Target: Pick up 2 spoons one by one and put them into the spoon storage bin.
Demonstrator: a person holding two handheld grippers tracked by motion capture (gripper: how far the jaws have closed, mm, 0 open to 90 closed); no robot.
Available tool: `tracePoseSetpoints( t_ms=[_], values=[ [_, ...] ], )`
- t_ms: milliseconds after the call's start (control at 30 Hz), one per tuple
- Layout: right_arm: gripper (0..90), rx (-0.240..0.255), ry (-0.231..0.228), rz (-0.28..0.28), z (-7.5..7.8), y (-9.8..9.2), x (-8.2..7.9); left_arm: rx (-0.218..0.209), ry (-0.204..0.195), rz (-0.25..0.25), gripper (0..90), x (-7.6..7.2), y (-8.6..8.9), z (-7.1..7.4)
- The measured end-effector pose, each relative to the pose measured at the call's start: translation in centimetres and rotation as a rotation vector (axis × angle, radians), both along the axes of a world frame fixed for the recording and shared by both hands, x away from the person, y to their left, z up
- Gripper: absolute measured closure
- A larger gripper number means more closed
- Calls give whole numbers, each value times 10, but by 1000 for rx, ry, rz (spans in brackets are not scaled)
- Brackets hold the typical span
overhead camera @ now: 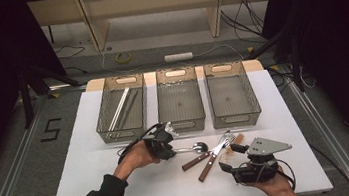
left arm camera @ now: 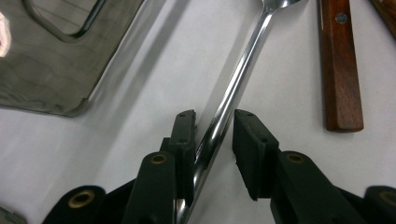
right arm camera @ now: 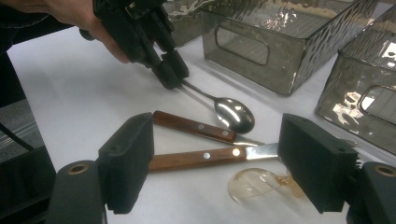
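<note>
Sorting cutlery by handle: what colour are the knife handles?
Brown wood with metal rivets, on both knife handles; clearest in the right gripper view.

Your high view looks forward and down over the whole surface (overhead camera: 122,185) from above your side. Your left gripper view sits close behind its fingers (left arm camera: 184,135), facing the spoon (left arm camera: 233,88). Your right gripper view looks low across the surface; both share that spoon (right arm camera: 233,114).

Three bins (overhead camera: 175,80) stand side by side at the far edge of the table (overhead camera: 97,183). In front of the middle one lies a spoon (overhead camera: 195,149), and two wooden-handled utensils (overhead camera: 205,162) lie just right of it
</note>
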State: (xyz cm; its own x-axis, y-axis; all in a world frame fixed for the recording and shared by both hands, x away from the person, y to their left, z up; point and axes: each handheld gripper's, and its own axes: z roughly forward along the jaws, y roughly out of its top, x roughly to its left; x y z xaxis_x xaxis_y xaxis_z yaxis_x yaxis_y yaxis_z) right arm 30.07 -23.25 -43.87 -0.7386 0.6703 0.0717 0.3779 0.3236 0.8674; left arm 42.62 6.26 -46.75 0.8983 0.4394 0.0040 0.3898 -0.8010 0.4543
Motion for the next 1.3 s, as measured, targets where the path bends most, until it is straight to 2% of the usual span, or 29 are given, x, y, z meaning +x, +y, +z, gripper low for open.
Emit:
tracePoseSetpoints(
  t_ms=[167,333,467,667,967,1133,1300],
  values=[
    [283,0,2,-2,0,0,0,6,-4,-5,725,-2,-3,0],
    [283,-1,3,-2,0,0,0,21,-12,-30,768,-3,-4,0],
    [284,-1,-2,0,0,0,0,7,-16,-33,811,-5,-4,0],
    [284,-4,1,3,0,0,0,10,-23,-49,874,-6,-5,0],
    [284,-1,-2,2,1,0,-1,-21,-39,-31,888,-8,-4,0],
    [284,-1,-2,2,1,-1,-1,-39,-54,-30,890,-9,-2,8],
    [283,0,-4,0,1,-1,0,-76,-67,-18,890,-11,1,17]
  ],
)
